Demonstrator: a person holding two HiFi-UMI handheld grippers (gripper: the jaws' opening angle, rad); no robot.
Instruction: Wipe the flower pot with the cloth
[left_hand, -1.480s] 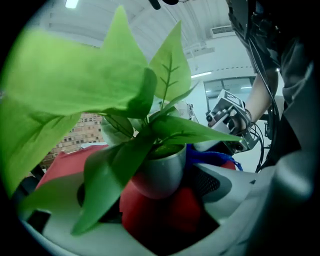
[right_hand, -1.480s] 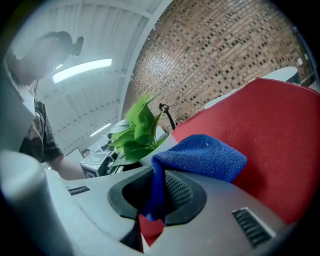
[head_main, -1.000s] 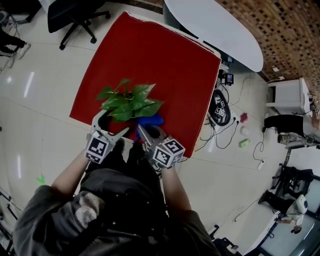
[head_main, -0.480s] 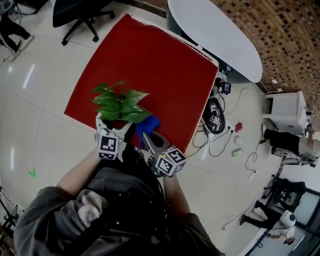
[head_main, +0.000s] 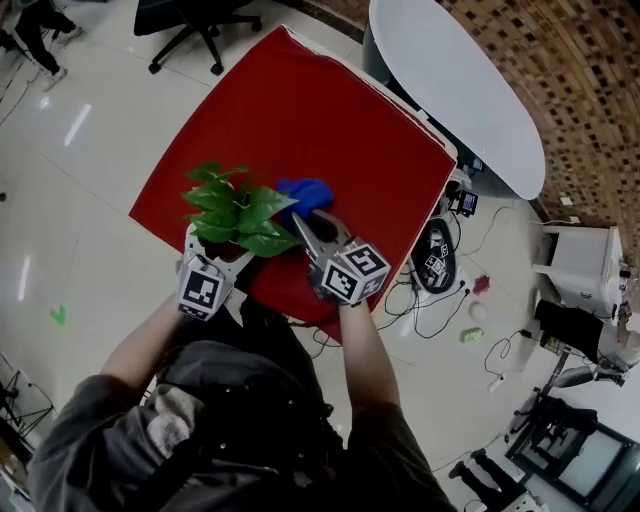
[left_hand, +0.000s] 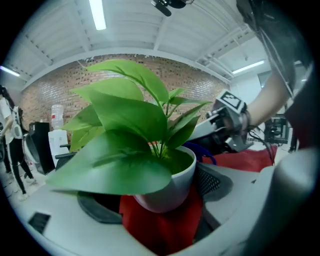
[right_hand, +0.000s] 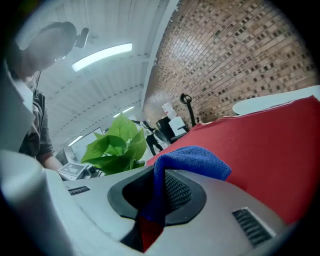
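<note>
From overhead, broad green leaves (head_main: 238, 205) hide the flower pot completely at the near edge of the red table (head_main: 330, 110). Only the left gripper view shows the flower pot (left_hand: 172, 182), white and round-bellied, standing on the red surface. There the left claw (left_hand: 160, 202) is spread wide with the pot between its jaws: one meshed pad (left_hand: 209, 181) lies just beside the pot's wall, while a strip of red shows on the other side. The right gripper view supplies the second detail. The right claw (right_hand: 161, 200) is pinched on a fold of the blue cloth (right_hand: 192, 159), which bunches over the jaw. Overhead, the cloth (head_main: 305, 190) sits just beside the leaves, on the table.
</note>
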